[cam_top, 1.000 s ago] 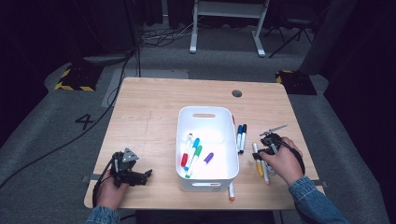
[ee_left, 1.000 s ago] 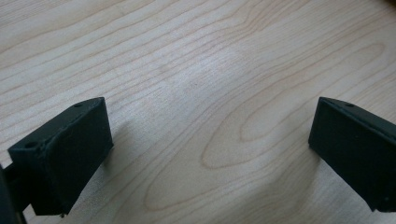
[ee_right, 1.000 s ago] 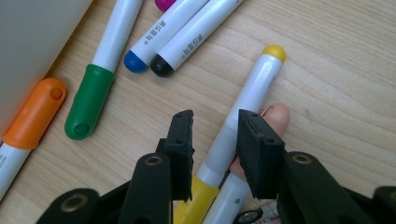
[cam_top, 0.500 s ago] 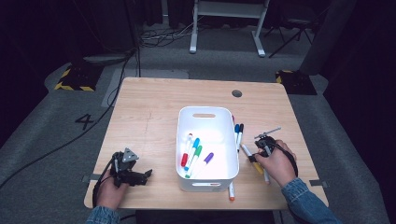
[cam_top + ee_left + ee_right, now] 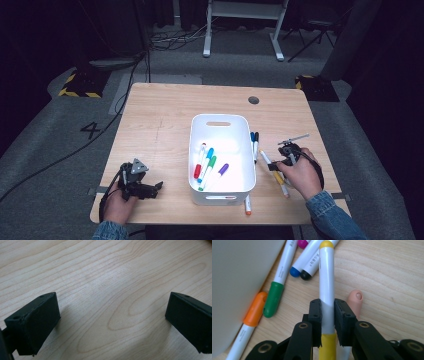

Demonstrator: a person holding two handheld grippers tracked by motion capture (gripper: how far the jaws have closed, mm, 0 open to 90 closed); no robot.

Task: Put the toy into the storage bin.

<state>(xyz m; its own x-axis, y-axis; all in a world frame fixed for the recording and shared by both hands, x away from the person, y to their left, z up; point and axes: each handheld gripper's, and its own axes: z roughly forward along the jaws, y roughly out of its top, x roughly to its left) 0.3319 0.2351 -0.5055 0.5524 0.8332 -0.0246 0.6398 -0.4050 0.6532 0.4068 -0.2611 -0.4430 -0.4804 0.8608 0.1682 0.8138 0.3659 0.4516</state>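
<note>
Closing since before, right gripper [image 5: 327, 315] fingers now clamping yellow-capped white marker [image 5: 326, 277], left gripper [image 5: 141, 186] fingers released, marker's lower end hidden.

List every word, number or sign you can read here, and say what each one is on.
"4": painted in black on the grey floor left of the table.
Print runs along the white barrels of the markers beside the bin in the right gripper view: too blurred to read.
The yellow marker shows no readable text.

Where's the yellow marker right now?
The yellow marker is clamped in the right claw, on the table's right side in the high view, just right of the white bin and beside the blue and black markers.
</note>
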